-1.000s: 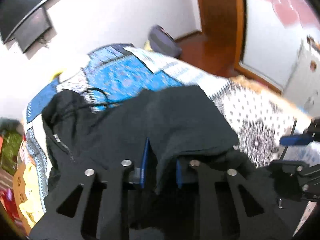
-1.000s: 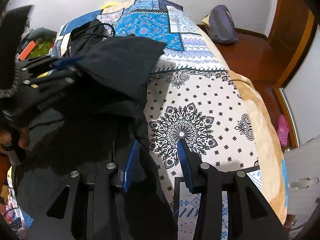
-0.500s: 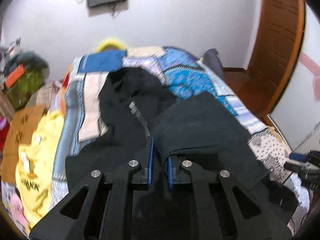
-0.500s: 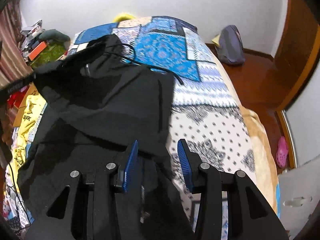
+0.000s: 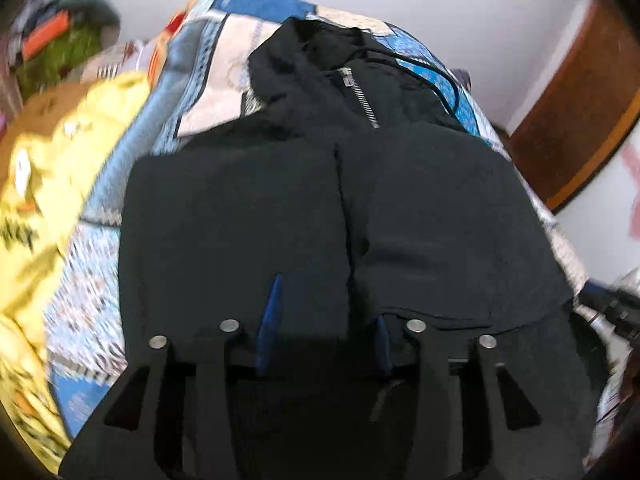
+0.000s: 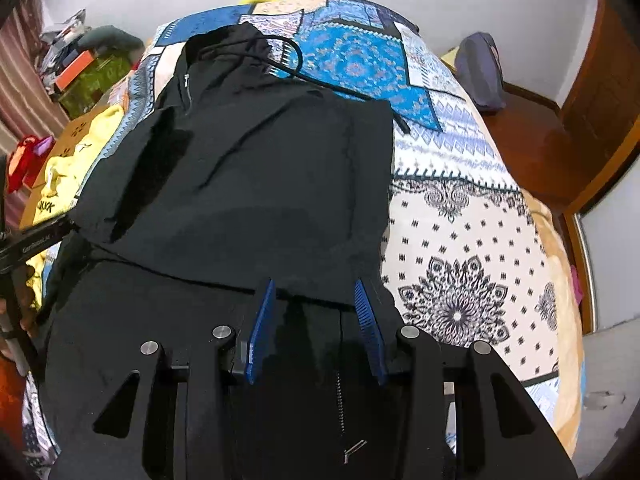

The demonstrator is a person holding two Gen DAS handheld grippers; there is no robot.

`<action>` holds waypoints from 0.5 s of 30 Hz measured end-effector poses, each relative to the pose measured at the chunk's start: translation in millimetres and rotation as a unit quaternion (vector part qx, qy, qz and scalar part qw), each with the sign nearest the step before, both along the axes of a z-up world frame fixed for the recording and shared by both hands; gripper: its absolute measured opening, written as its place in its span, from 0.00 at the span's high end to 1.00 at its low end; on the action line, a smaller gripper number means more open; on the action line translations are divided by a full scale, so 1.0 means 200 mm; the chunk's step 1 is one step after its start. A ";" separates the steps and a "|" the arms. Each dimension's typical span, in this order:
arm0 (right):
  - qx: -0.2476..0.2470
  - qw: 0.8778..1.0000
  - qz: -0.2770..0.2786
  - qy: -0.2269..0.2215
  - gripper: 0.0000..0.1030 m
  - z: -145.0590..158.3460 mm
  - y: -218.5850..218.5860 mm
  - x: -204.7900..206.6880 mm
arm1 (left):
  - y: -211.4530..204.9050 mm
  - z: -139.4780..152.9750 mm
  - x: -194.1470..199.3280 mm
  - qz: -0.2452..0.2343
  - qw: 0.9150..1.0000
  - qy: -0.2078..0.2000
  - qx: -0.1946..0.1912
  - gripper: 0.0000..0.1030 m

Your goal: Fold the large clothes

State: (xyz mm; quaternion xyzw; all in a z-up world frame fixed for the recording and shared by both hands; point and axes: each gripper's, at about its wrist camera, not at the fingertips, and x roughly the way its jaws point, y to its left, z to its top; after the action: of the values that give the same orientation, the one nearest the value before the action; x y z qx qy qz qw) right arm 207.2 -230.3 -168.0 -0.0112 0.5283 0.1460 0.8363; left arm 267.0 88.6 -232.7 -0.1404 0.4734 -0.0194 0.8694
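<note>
A patterned bedspread (image 6: 460, 216) in blue, white and black covers the bed. On the far left of it stands a cluttered heap with a green box (image 6: 94, 80), and nearer on the left lies a yellow cloth (image 5: 44, 184) on a brown surface. On the wooden floor to the far right sits a grey bag (image 6: 480, 72), next to a brown wooden door (image 5: 576, 120).

The black zip hoodie (image 6: 248, 176) lies spread on the left half of the bedspread, hood at the far end with its drawstring (image 6: 340, 88) trailing to the right over the blue pattern. Both sleeves are folded in over the chest, meeting along the middle, and the metal zipper (image 5: 358, 96) shows above them.

The left gripper (image 5: 324, 320) hovers over the near end of the folded sleeves, its blue fingers apart with nothing clamped. The right gripper (image 6: 316, 324) is likewise spread wide over the near hem, holding nothing.
</note>
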 end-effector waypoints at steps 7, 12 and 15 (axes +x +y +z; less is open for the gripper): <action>0.000 1.000 -0.019 0.005 0.63 0.02 -0.01 -0.02 | 0.18 -0.07 -0.07 0.046 0.989 0.011 -0.138 0.55; 0.002 1.000 -0.015 -0.001 0.63 0.05 0.01 -0.03 | 0.06 0.05 -0.11 0.030 0.999 -0.017 -0.043 0.49; 0.006 1.000 -0.009 -0.002 0.63 0.05 0.05 -0.04 | -0.08 0.14 -0.11 -0.006 0.998 -0.038 0.058 0.41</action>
State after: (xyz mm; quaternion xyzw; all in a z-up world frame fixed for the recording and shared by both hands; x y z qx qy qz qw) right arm 199.9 -221.0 -159.0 -0.0016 0.5257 0.1420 0.8387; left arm 245.9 73.4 -204.5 -0.0862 0.4415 -0.0021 0.8931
